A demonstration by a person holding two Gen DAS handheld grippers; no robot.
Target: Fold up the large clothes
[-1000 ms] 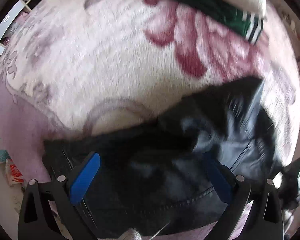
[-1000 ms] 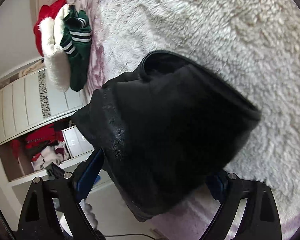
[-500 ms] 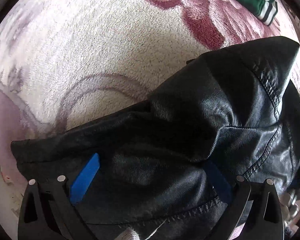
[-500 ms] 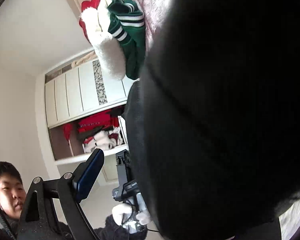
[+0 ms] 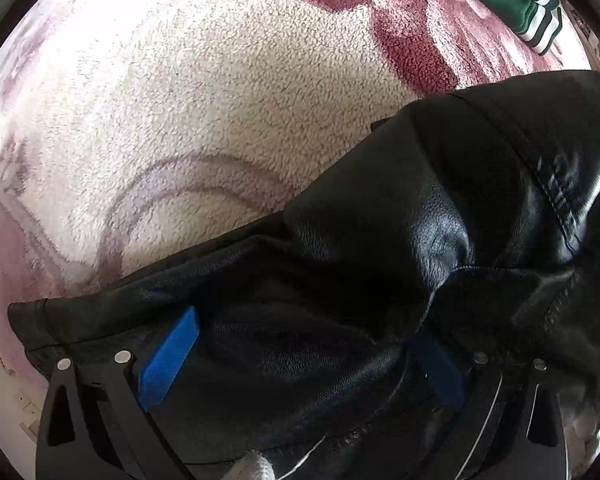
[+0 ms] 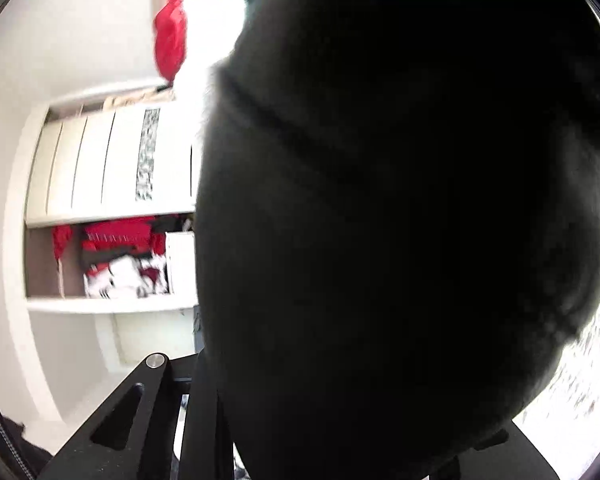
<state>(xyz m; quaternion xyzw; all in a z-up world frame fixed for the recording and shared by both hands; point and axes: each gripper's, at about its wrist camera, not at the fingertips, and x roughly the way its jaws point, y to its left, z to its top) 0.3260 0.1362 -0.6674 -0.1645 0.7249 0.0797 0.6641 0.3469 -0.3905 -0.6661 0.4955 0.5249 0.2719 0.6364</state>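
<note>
A black leather jacket (image 5: 400, 264) lies bunched on a fluffy cream blanket with pink flowers (image 5: 204, 92). My left gripper (image 5: 300, 344) hovers low over the jacket with its blue pads (image 5: 172, 356) wide apart, and leather lies between and under the fingers. In the right wrist view the same jacket (image 6: 400, 220) hangs right in front of the lens and fills most of the frame. It hides the fingertips of my right gripper (image 6: 332, 432), whose black finger bases stand close together at the bottom.
A folded green garment with white stripes (image 5: 528, 4) lies at the blanket's far right. In the right wrist view a red and white garment (image 6: 180, 32) and a white wardrobe with open shelves of clothes (image 6: 112, 208) show to the left.
The right gripper has lifted the jacket up off the blanket, so it now blocks that camera. The fold has swung over toward the left gripper, which stays open over the lower part.
</note>
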